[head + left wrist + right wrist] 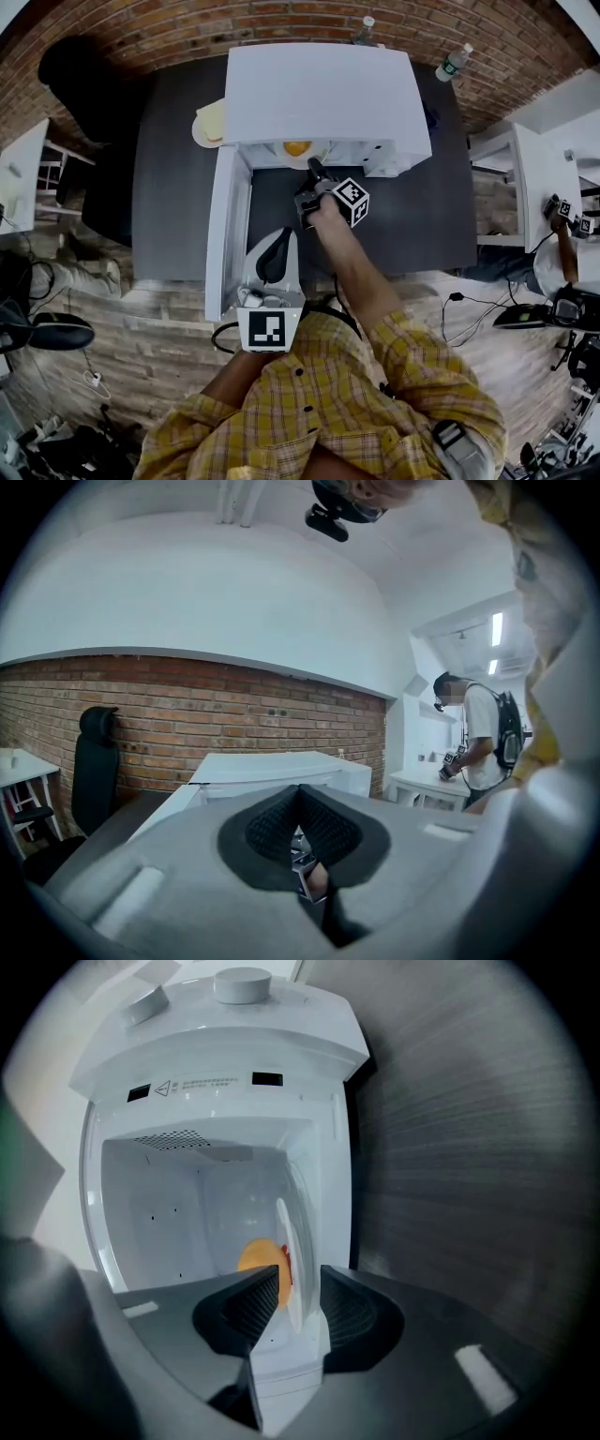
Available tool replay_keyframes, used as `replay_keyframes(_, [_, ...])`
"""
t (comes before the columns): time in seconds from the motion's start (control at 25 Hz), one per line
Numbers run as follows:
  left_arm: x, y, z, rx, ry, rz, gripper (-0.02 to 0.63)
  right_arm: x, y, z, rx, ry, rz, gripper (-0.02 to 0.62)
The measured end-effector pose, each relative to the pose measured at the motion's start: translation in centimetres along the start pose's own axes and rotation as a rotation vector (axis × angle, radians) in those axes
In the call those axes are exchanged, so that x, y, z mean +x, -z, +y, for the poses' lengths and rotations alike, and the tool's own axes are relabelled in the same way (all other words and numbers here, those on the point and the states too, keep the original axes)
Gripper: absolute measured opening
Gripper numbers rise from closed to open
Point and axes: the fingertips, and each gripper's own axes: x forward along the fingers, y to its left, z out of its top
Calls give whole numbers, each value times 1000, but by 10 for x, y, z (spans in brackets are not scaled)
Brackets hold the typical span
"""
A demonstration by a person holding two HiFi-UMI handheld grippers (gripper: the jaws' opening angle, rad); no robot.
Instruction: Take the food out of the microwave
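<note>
A white microwave (pixel 319 94) stands on a dark table (pixel 178 187) with its door (pixel 225 234) swung open to the left. Inside, an orange piece of food (pixel 296 148) lies on a white plate (pixel 302 1241). My right gripper (pixel 314 169) reaches into the opening. In the right gripper view its jaws (pixel 292 1283) are open and straddle the plate's rim, with the orange food (pixel 261 1260) showing just beyond one pad. My left gripper (pixel 278 234) is shut and empty, held beside the open door and in front of the microwave (pixel 272 766).
Two plastic bottles (pixel 453 63) (pixel 365 30) stand behind the microwave. A yellowish plate (pixel 210 122) lies at its left. A black chair (pixel 80 84) is at the table's far left. Another person (pixel 473 742) stands at a white desk to the right.
</note>
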Motion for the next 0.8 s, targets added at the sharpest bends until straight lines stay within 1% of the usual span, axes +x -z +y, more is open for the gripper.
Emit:
replay_keyframes(0.24, [2,1,5,4,-11,1,0,6,0,-1,6,2,-9,98])
replay_keyframes(0.36, [2,3,5,5,-9,12,0,6,-1,-1,14,2,-15,52])
replay_keyframes(0.44, [2,4,7,7,-10,17,0,6,-2,-4,6,2,-21,37])
replay_keyframes(0.72, [4,5,11,-11,-20,11,0,4,-4,1,-55,-4,-19,15])
replay_keyframes(0.8, [3,5,10,8,-13,7,0,3,-3,0,-59,-1,-12,15])
